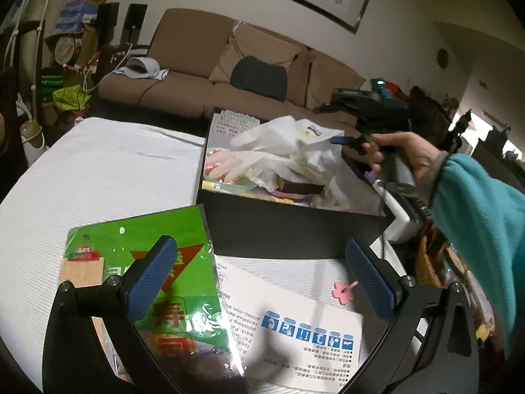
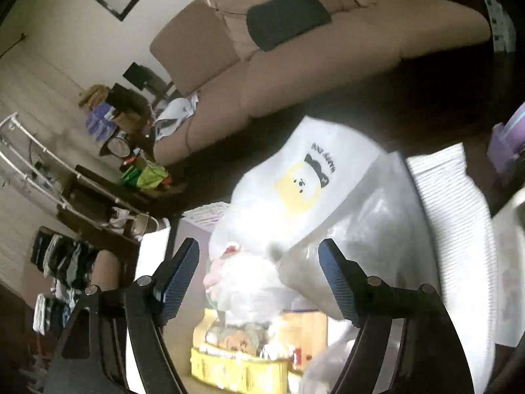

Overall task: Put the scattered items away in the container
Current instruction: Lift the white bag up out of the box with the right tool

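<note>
The left hand-held gripper (image 1: 262, 279) has two glossy black arms that fork outward, each tipped with a flat blue pad (image 1: 152, 279) of fine diamond texture, and round silver screw heads sit at the joints. The right hand-held gripper (image 2: 259, 282) is built the same way (its blue pads look ribbed from the side). The person's right hand (image 1: 407, 159) comes out of a fuzzy turquoise fleece sleeve (image 1: 482, 229) with a grey knitted cuff at the wrist.
</note>
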`<state>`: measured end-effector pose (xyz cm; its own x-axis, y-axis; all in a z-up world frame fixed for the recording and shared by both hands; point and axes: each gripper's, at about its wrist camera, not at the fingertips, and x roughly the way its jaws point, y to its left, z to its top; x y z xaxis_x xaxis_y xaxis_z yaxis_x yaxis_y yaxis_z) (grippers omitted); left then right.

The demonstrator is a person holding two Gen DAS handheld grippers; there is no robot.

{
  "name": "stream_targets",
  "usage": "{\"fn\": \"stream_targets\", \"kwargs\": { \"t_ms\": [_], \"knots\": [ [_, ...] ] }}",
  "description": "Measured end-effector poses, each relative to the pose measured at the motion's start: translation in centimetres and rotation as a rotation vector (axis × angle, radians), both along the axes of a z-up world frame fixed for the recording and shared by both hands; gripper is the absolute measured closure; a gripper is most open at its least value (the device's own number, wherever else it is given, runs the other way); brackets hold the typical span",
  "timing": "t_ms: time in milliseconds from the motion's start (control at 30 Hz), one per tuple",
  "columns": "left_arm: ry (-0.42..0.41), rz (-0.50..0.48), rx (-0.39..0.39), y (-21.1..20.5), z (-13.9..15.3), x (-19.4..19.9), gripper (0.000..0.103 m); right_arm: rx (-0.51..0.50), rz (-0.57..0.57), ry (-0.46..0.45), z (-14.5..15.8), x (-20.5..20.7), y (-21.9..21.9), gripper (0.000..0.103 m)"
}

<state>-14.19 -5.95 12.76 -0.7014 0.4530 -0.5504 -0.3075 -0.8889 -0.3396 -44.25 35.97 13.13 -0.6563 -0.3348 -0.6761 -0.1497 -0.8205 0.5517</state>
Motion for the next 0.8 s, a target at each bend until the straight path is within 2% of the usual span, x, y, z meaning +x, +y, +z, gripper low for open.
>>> {"fn": "stream_targets", "kwargs": {
  "t_ms": [100,167,233,300,400,533,800],
  "knots": [
    [-0.015,0.008,-0.003,-0.2,-0.5,-0.3,0.000,-0.046,-0.053,-0.031,-2.1,-1.6,-0.2,0.024],
    [-0.027,0.010,0.013,-0.5,-0.7,-0.4,0.000,-0.084,-0.089,-0.038,-3.2,-2.4,0.4,0.034],
    [-0.026,0.014,0.009,-0.6,-0.8,-0.4,0.000,-0.065,-0.122,-0.039,-3.7,-2.9,0.7,0.092],
    [-0.022,0.018,-0.003,-0.6,-0.8,-0.3,0.000,-0.064,-0.142,-0.013,-3.9,-3.0,1.0,0.094],
    [-0.013,0.020,0.000,-0.8,-0.5,-0.3,0.000,-0.068,-0.139,0.078,-2.5,-2.3,1.2,0.095],
    [-0.008,0.021,0.002,-1.1,-0.2,-0.3,0.000,-0.028,-0.070,0.250,2.3,0.2,-0.1,0.097],
    [0.031,0.042,0.036,-2.6,1.8,0.1,0.000,0.062,0.128,0.473,15.8,8.0,-4.2,0.097]
  ]
}}
